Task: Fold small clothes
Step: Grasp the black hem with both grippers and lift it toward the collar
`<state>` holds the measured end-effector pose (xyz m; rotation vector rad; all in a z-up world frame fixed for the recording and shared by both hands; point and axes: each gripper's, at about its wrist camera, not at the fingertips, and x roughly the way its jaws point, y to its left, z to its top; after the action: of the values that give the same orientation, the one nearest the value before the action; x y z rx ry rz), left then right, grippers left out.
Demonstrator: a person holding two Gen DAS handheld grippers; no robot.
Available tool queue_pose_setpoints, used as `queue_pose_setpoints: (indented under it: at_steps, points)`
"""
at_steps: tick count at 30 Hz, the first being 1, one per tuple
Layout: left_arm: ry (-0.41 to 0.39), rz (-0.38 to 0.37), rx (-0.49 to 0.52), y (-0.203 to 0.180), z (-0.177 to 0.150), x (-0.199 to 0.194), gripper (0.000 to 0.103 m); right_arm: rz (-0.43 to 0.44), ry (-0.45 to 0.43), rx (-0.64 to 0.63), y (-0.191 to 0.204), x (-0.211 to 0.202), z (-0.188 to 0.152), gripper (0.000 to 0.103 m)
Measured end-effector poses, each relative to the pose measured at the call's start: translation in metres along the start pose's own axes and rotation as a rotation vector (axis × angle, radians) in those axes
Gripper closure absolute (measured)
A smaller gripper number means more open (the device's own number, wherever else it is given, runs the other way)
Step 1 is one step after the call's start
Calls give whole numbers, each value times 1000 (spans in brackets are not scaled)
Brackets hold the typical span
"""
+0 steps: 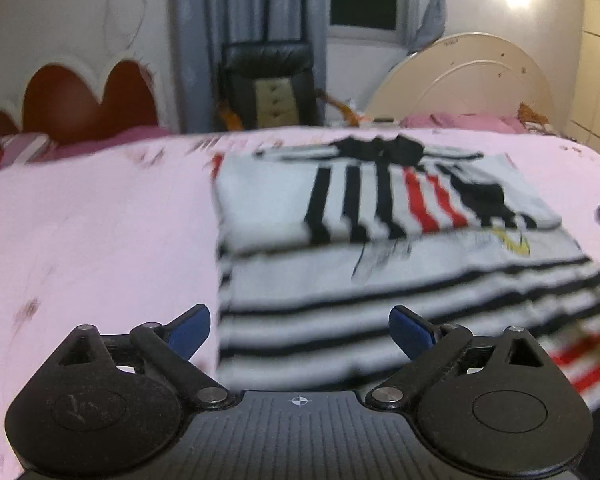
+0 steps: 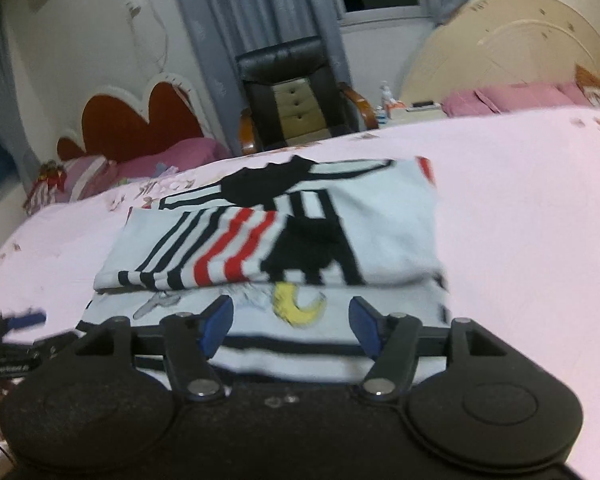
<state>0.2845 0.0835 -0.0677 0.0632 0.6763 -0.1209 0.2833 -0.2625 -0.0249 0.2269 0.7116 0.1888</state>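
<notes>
The left gripper stands spread wide with nothing between its blue pads, above the near left corner of the striped shirt. The shirt lies partly folded on the pink bedsheet, ahead of both claws; its near hem is cut off behind the gripper bodies, and blur smears its print. The right gripper is parted too, empty, over the shirt's near edge.
</notes>
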Motion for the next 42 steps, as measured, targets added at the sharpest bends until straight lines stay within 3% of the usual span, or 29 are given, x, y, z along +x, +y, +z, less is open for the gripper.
queue_pose_setpoints:
  at_steps: [4, 6, 10, 14, 18, 22, 35, 37, 39, 42]
  points:
    - [40, 16, -58, 10, -33, -28, 8, 9, 2, 78, -33, -36, -22, 40]
    - [57, 1, -91, 13, -47, -41, 18, 11, 4, 113, -48, -51, -35, 40]
    - [92, -7, -151, 12, -72, -64, 24, 31, 27, 176, -68, -80, -68, 41]
    - [108, -58, -244, 11, -93, -82, 36, 78, 71, 205, -75, -101, -103, 51]
    - [141, -131, -399, 20, -117, -84, 48, 119, 115, 217, -77, -110, -129, 59]
    - [161, -215, -520, 30, -135, -76, 49, 148, 141, 279, -82, -111, -145, 60]
    - [135, -451, -720, 55, -143, -40, 49, 238, 193, 464, -90, -80, -158, 60]
    - [131, -471, -730, 54, -145, -36, 54, 255, 199, 486, -88, -74, -156, 60]
    - [151, -485, -731, 53, -148, -34, 69, 271, 203, 505, -88, -71, -158, 60]
    - [155, -495, -738, 52, -155, -36, 72, 294, 214, 517, -85, -73, -164, 62]
